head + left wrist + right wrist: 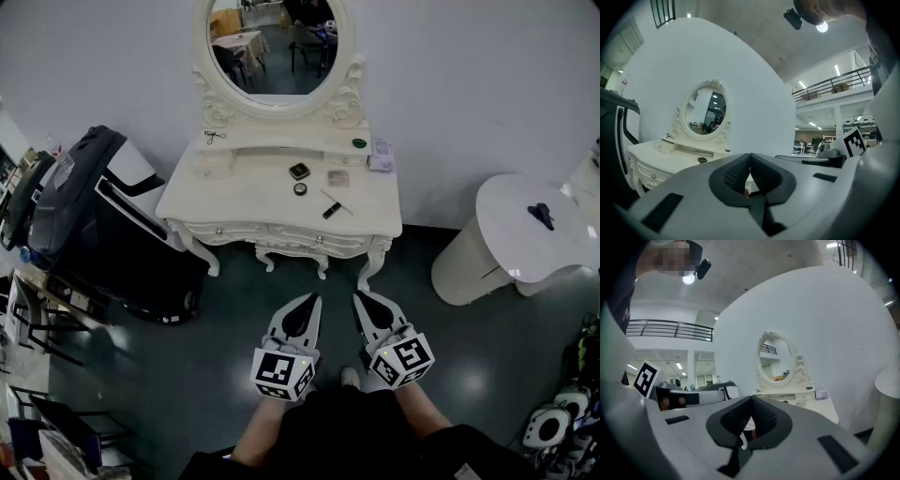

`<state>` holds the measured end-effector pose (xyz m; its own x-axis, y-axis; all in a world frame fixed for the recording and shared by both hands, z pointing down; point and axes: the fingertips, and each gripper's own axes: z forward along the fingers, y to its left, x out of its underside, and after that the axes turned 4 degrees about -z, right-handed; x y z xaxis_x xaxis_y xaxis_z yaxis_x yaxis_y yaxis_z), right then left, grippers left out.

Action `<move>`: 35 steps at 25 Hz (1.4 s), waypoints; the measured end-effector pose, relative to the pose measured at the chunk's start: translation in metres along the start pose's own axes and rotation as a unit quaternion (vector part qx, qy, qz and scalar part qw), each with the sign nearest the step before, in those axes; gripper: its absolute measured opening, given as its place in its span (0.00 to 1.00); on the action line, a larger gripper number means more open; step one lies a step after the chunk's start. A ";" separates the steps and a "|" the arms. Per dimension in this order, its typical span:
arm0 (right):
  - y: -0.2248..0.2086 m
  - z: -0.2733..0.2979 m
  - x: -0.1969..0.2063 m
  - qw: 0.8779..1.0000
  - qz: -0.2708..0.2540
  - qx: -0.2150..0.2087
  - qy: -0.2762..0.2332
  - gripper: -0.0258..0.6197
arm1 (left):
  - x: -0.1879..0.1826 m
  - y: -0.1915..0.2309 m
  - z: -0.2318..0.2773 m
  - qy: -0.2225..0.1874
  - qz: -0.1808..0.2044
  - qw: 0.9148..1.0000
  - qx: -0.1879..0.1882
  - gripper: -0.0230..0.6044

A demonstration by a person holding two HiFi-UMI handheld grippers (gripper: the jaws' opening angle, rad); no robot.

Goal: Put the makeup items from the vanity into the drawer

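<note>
White is the vanity (pixel 225 202), which is set against the wall under an oval mirror (pixel 272 42). The makeup items are spread over its top. A dark square compact (pixel 299 171) is seen near the middle, with a small round pot (pixel 300 188) just in front of it and a clear case (pixel 337 177) to the right. A black tube (pixel 331 210) is laid near the front edge, beside a thin stick (pixel 328 196). A green round lid (pixel 359 143) is seen on the raised back shelf. The drawer (pixel 291 236) in the front is closed.

Both tongs are held level over the dark floor, well apart from the vanity and pointed towards it. The left gripper (pixel 312 300) is pressed together at the tips, with nothing pinched. The right gripper (pixel 359 298) is likewise pressed together and empty. A round white table (pixel 506 225) is seen at the right.
</note>
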<state>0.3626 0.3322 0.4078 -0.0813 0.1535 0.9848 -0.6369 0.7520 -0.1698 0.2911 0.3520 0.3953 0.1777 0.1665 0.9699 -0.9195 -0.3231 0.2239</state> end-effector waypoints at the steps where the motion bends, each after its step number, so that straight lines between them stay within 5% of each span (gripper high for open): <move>1: -0.002 -0.001 0.000 1.000 0.001 -0.001 0.000 0.08 | 0.001 -0.002 0.001 0.001 0.000 1.000 -0.001 0.06; 11: -0.034 -0.007 0.002 1.000 0.008 -0.011 0.005 0.07 | 0.010 -0.019 0.031 0.010 -0.001 1.000 -0.009 0.06; 25: -0.086 -0.004 0.016 0.996 0.020 -0.080 0.027 0.08 | 0.021 -0.033 0.085 0.030 -0.003 0.998 -0.048 0.06; 35: -0.096 0.033 0.031 0.995 0.033 -0.088 0.040 0.08 | 0.029 0.005 0.102 0.050 -0.003 0.997 -0.063 0.06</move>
<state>0.3961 0.2436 0.4557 -0.0525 0.2513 0.9665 -0.4867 0.8387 -0.2445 0.3277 0.2603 0.4341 0.1545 0.2616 0.9527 -0.9563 -0.2027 0.2107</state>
